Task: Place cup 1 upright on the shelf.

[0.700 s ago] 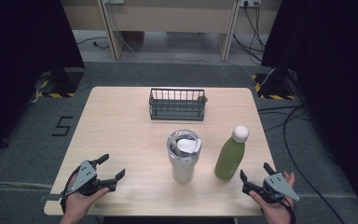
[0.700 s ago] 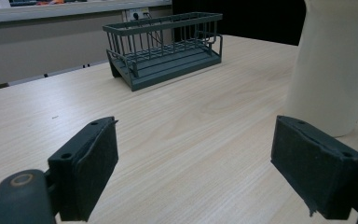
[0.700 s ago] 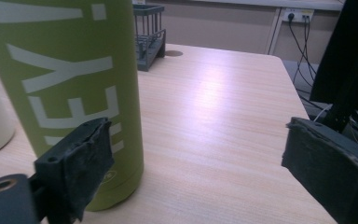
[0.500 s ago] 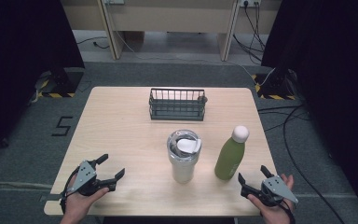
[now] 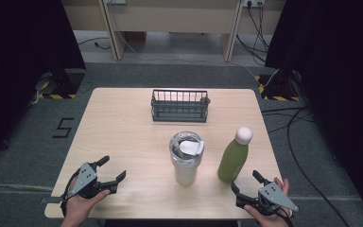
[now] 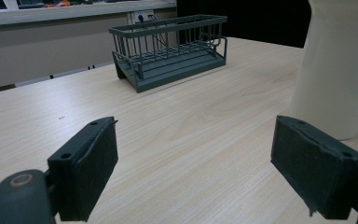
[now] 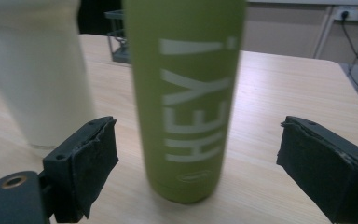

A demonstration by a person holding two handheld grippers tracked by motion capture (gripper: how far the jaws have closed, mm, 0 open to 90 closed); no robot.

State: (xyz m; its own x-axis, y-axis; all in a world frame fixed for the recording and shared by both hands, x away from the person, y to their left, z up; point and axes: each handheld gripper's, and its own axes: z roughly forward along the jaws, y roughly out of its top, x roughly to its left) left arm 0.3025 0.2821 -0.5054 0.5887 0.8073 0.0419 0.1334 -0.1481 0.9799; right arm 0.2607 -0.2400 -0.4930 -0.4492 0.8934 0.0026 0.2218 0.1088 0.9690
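A green bottle (image 5: 233, 157) with a white cap stands upright at the table's right front; white "HEY!" lettering runs up the green bottle (image 7: 186, 98). My right gripper (image 5: 246, 182) is open just in front of it, jaws spread wide to either side, nothing held; the right gripper (image 7: 196, 172) faces the bottle's base. A cream tumbler (image 5: 186, 158) with a clear lid stands left of the bottle, and the tumbler (image 6: 338, 65) rises at the right in the left gripper view. My left gripper (image 5: 112, 170) is open near the front left edge; the left gripper (image 6: 196, 179) holds nothing.
A dark wire basket (image 5: 179, 105) sits at the back centre of the wooden table (image 5: 123, 127); the basket (image 6: 170, 49) is empty. Cables lie on the floor to the right. A person's hands hold both grippers at the front edge.
My right gripper has moved left and forward, closer to the green bottle's base. The left gripper has stayed in place.
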